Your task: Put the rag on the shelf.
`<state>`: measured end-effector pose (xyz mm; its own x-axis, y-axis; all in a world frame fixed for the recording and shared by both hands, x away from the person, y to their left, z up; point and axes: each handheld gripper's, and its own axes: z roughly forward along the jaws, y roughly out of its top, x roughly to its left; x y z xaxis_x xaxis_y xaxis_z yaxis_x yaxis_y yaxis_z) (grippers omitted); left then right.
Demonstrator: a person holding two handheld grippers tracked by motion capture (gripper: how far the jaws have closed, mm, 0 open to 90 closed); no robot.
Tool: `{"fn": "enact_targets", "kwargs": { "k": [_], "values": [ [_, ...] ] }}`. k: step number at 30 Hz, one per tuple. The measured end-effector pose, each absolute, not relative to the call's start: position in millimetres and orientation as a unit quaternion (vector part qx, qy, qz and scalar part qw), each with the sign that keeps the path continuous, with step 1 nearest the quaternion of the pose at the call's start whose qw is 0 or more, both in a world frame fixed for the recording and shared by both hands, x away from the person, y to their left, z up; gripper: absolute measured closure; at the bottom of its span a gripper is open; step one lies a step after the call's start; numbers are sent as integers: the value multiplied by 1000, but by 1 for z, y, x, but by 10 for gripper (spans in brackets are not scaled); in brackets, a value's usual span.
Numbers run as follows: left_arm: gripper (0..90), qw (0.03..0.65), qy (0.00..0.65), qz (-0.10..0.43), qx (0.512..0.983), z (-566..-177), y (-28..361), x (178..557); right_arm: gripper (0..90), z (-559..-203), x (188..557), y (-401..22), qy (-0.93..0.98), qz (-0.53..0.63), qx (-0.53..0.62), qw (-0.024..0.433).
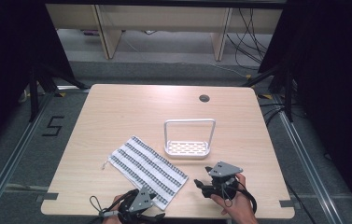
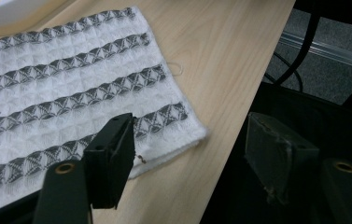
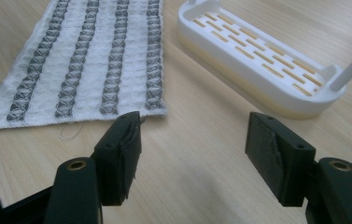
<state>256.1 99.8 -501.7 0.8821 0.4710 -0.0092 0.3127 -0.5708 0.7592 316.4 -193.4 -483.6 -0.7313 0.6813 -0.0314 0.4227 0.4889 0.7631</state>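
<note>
I stand at a light wooden table (image 1: pixel 117 107), holding a two-jaw gripper in each hand. In the high view a white cloth with grey patterned stripes (image 1: pixel 146 170) lies flat and slantwise in the lower middle of the frame. One short edge points toward the lower right, close to the table's near edge. Just beyond the cloth, at the centre of the frame, sits a white slotted tray with a tall loop handle (image 1: pixel 187 148), near the cloth but apart from it.

My left gripper (image 1: pixel 142 211) is at the bottom edge of the high view, at the cloth's near corner. In the left gripper view its jaws stand moderately wide with nothing between them. One jaw hangs over the cloth's hem in the lower left of that frame, while the other hangs past the table edge on the right.

My right gripper (image 1: pixel 200 183) is at the lower right of the high view, beside the cloth's other near corner. In the right gripper view its jaws are also moderately wide and empty. The cloth's corner lies just above the left jaw, and the tray (image 3: pixel 262 60) fills the upper right.

I judge the step in hand to be taking the two near corners. To do it well, I should straddle the hem with each pair of jaws and pinch only the cloth. The left gripper needs shifting inward, off the table edge. Both corners should then rise together so the cloth hangs evenly.
</note>
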Motion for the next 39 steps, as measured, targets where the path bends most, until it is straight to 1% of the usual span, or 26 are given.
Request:
{"fn": "enact_targets", "kwargs": {
  "k": [2,3,4,5,8,11,14,15,22,23,24,28,30,34,37,39],
  "values": [
    [377,399,215,103,886,-501,99,257,374,-484,319,-189,849,388,322,160],
    [392,400,214,102,885,-502,98,257,375,-484,319,-189,847,387,326,164],
    [442,394,201,100,891,-502,98,259,378,-484,320,-187,848,384,328,160],
    [458,401,212,94,886,-504,96,260,380,-484,322,-186,849,387,320,164],
    [490,393,202,95,892,-505,93,262,382,-485,324,-181,850,386,320,162],
    [510,389,201,85,895,-506,91,264,388,-486,327,-178,853,386,315,156],
    [541,384,194,85,899,-506,89,265,406,-488,330,-174,854,383,317,152],
    [555,392,203,79,894,-507,87,264,414,-488,331,-172,854,384,317,150],
    [631,368,186,84,907,-509,87,267,470,-495,336,-158,865,372,310,134],
    [644,371,197,79,904,-510,86,266,474,-495,338,-157,866,371,306,135],
    [660,367,188,85,907,-509,87,268,480,-496,338,-156,868,369,305,133],
    [711,369,195,80,905,-511,87,267,493,-498,342,-153,870,367,303,127],
    [742,363,182,88,910,-510,88,269,500,-499,344,-152,870,365,308,124],
    [814,371,181,91,906,-512,90,270,518,-503,345,-150,867,367,320,110],
    [847,371,180,90,907,-512,91,271,535,-505,347,-150,868,365,319,108],
    [852,370,180,91,907,-512,91,271,541,-504,347,-150,871,360,317,106]
  ]
}}
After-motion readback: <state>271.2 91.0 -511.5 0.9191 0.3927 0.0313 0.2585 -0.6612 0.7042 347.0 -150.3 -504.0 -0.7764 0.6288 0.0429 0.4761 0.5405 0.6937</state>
